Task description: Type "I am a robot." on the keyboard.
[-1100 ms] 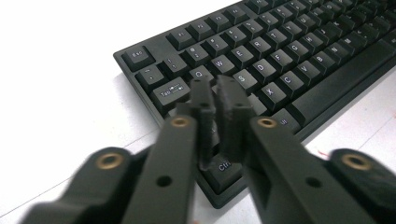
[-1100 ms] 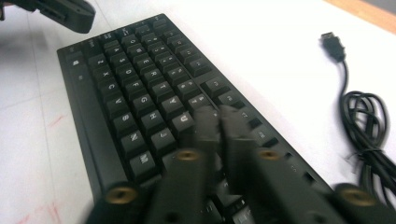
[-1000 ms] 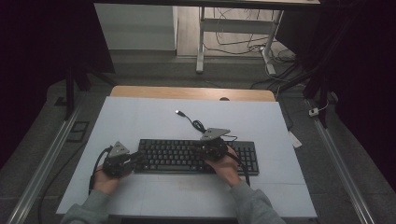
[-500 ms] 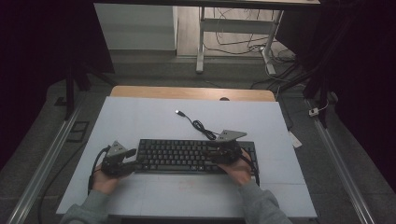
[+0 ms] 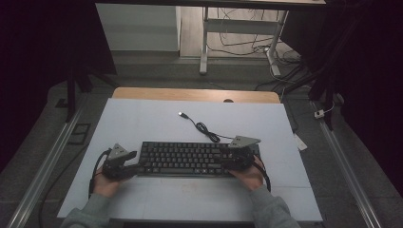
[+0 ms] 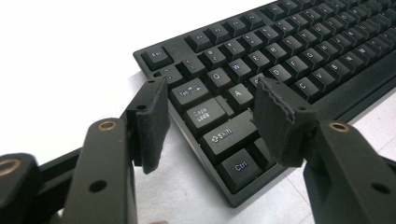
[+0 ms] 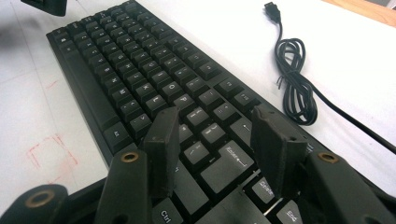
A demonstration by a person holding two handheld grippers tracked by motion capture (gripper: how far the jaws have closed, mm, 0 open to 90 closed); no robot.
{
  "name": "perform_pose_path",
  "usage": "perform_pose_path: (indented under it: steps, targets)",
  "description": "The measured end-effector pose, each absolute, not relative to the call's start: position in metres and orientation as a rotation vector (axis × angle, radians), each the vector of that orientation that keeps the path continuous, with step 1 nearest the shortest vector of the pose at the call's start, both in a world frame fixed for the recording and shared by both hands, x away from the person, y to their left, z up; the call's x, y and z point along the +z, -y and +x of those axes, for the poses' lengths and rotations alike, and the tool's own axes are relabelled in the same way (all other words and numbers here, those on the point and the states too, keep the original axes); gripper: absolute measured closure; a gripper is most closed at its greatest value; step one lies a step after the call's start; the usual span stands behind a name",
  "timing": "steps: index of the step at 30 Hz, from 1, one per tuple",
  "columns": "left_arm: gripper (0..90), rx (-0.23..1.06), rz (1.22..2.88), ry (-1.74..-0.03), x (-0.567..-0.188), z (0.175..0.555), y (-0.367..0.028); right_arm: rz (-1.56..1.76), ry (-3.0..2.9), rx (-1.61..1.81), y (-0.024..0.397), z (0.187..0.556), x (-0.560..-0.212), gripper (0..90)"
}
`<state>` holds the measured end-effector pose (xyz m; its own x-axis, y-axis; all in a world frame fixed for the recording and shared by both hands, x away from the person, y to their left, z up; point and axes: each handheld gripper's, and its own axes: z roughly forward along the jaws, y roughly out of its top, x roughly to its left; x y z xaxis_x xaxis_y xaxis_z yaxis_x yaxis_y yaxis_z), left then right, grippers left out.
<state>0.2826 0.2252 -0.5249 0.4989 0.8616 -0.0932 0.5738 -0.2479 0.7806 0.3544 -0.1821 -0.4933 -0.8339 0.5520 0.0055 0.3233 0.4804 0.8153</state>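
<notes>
Two legends: "Caps Lock", "Shift" on keyboard [image 6: 280,60]

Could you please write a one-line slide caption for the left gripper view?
Left gripper, jaws open, poised over the black keyboard's left end on the white table.

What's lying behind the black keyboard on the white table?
Behind the black keyboard its coiled black cable lies on the white table, ending in a loose plug. The right gripper covers where the cable joins.
</notes>
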Motion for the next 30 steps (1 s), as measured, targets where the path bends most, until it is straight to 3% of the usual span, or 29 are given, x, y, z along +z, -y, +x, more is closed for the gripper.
perform_pose_path:
  steps: [22, 30]
  targets:
    - [45.8, 0.388, 2.049, -0.994, -0.495, 0.290, -0.188, 0.762, -2.446, 1.276, 0.199, 0.343, -0.493, 51.7]
    - [59.2, 0.296, 2.131, -0.909, -0.487, 0.309, -0.164, 0.770, -2.440, 1.281, 0.201, 0.342, -0.495, 51.6]
